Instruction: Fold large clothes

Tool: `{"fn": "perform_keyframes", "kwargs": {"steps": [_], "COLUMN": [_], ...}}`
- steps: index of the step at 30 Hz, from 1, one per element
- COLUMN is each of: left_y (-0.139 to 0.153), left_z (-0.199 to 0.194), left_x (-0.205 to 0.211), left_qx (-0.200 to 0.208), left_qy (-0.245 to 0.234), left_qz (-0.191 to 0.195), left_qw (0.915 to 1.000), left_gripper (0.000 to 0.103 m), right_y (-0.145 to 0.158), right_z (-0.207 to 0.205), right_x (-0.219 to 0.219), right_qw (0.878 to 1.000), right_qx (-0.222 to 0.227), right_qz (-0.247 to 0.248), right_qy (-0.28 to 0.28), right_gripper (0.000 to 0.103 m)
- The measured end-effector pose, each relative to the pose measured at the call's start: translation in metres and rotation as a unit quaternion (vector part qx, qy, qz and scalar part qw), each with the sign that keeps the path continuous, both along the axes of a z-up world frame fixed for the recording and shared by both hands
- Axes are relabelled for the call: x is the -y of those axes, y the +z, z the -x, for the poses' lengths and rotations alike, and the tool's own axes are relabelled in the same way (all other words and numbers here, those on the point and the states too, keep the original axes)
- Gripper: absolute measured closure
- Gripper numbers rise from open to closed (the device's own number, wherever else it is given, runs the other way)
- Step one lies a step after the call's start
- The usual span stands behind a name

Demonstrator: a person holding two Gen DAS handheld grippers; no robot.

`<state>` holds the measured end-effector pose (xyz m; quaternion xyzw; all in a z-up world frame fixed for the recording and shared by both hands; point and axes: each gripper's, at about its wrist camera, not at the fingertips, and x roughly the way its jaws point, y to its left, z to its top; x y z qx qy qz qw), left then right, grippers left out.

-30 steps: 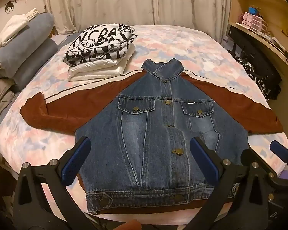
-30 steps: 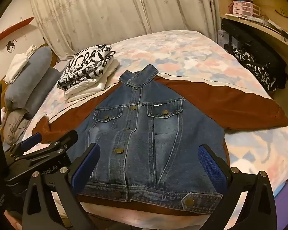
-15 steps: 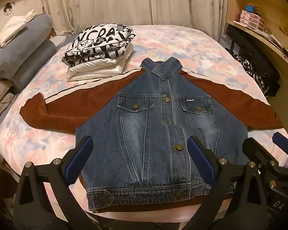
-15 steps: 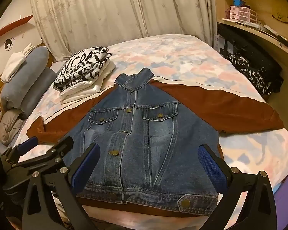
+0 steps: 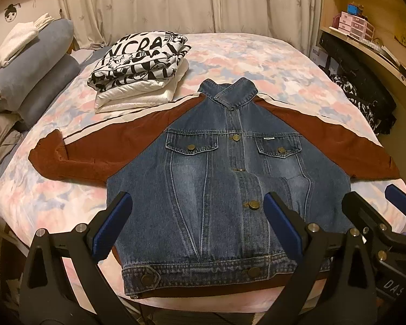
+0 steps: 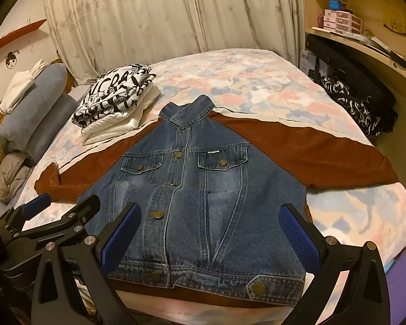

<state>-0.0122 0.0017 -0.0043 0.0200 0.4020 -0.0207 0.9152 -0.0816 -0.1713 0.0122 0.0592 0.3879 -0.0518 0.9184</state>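
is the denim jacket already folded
No, the denim jacket lies flat and face up on the bed, with both rust-brown sleeves spread wide.

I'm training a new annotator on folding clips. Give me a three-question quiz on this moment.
1. True or false: the denim jacket lies front up with both sleeves spread.
2. What sits beyond its collar, to the left? A) folded clothes stack B) a laptop C) a basket
3. What state are the left tongs and right tongs in?

Key: 1 true; 2 A; 3 both open, holding nothing.
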Motion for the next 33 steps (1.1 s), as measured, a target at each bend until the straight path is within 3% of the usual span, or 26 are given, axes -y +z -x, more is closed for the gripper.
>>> {"fn": "perform_keyframes", "kwargs": {"steps": [33], "left_y": [-0.0073], "left_z": [0.0053], "left_x": [-0.0019], "left_qx": [-0.003], "left_qy": [-0.001], "left_qz": [-0.002], "left_qw": [1.0], "left_gripper": [0.007], "right_y": [-0.0088], "right_z": [-0.0008], "right_x": [0.0053], "right_qw": [1.0], "right_qx": [-0.003], "right_qz": [0.0], "right_qy": [-0.001], "right_gripper": [0.0]}}
